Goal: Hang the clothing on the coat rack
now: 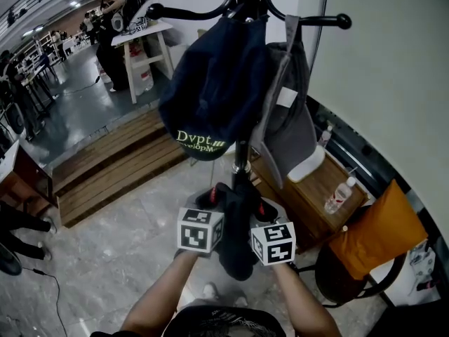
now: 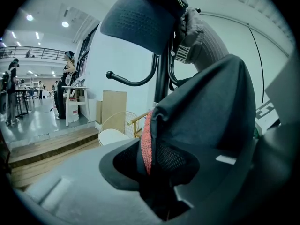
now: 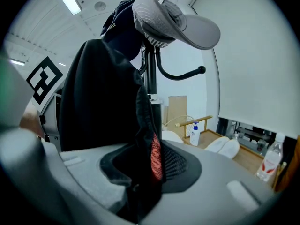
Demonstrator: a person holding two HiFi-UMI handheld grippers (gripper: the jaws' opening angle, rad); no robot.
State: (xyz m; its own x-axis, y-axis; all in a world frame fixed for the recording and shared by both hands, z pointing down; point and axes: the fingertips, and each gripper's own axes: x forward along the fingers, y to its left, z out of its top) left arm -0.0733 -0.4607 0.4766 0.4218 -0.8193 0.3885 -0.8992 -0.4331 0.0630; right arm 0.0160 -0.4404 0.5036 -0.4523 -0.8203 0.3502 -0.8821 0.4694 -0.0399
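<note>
Two caps were already up on the coat rack: a navy cap hung from an upper hook and a grey cap beside it, brim downwards. One piece was left, a black garment with a strip of red mesh. It sat low against the rack's pole, between the two grippers and well below the caps.

The left gripper had its jaws partly apart. In its own view the black cloth ran up through the gap and showed the red strip, but the jaws did not seem to pinch it. The right gripper had its jaws wide apart. The same cloth stood loose between them, touching one side at most. Neither gripper, then, had a firm hold; the garment looked propped between the two.

No view showed whether any part of it had caught on a hook. The curved lower hooks seen from each gripper were bare and sat higher than the cloth.

By my reckoning the job was about two-thirds done. The black garment had yet to be taken up properly, raised to a free hook and left to hang by itself.
</note>
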